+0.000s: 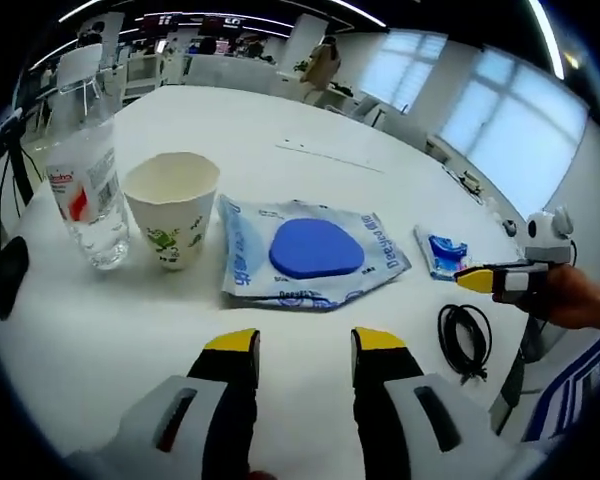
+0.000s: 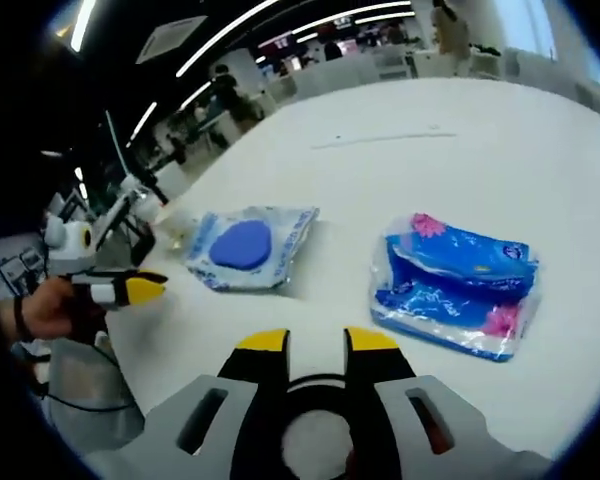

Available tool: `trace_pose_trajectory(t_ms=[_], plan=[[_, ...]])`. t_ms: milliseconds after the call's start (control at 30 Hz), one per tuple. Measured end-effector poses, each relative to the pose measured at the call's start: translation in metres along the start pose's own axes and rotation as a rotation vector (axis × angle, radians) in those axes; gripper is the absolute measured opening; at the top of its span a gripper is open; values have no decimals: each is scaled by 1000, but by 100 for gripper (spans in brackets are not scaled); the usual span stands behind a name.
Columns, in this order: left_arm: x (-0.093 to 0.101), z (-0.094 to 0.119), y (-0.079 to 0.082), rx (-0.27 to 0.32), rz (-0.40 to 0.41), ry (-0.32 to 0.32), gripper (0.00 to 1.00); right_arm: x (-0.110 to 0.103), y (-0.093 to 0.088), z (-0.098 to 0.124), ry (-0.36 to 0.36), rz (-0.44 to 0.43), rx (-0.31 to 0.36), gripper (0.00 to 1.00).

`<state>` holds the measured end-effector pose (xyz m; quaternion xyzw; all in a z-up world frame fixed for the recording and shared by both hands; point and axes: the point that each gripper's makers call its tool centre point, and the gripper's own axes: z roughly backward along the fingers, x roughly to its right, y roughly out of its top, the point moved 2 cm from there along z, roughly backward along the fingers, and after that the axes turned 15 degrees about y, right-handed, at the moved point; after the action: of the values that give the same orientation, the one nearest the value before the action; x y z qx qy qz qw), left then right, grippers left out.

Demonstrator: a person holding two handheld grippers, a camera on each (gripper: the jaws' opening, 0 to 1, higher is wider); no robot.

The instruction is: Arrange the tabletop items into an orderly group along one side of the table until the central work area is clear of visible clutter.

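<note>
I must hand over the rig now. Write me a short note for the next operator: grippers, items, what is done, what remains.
Left gripper: open, holding nothing, above the table in front of the wipes pack.
Right gripper: open, holding nothing, near the black cable.
Water bottle and paper cup stand side by side; the blue tissue pack lies apart.
Done: nothing grouped.
Left: move everything to one side.

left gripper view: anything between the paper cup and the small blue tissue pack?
Yes: the wipes packet with the blue lid lies between the paper cup and the small blue tissue pack, seen in the left gripper view.
</note>
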<state>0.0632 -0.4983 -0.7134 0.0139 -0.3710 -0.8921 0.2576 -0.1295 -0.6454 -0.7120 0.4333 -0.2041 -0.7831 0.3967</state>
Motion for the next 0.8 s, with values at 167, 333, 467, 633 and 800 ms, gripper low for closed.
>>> trace_pose_trajectory(t_ms=[167, 333, 467, 633, 800], plan=[[27, -9, 4, 5, -15, -45, 37, 14, -13, 20, -39, -28, 5, 19], [51, -15, 7, -1, -38, -83, 36, 23, -18, 40, -69, -56, 35, 19], [70, -19, 8, -4, -60, -114, 36, 29, -21, 50, -87, -70, 46, 18], [96, -28, 10, -19, -85, -163, 36, 40, -21, 61, -114, -81, 58, 19], [123, -35, 16, -21, -100, -205, 38, 55, -17, 71, -157, -117, 86, 29]])
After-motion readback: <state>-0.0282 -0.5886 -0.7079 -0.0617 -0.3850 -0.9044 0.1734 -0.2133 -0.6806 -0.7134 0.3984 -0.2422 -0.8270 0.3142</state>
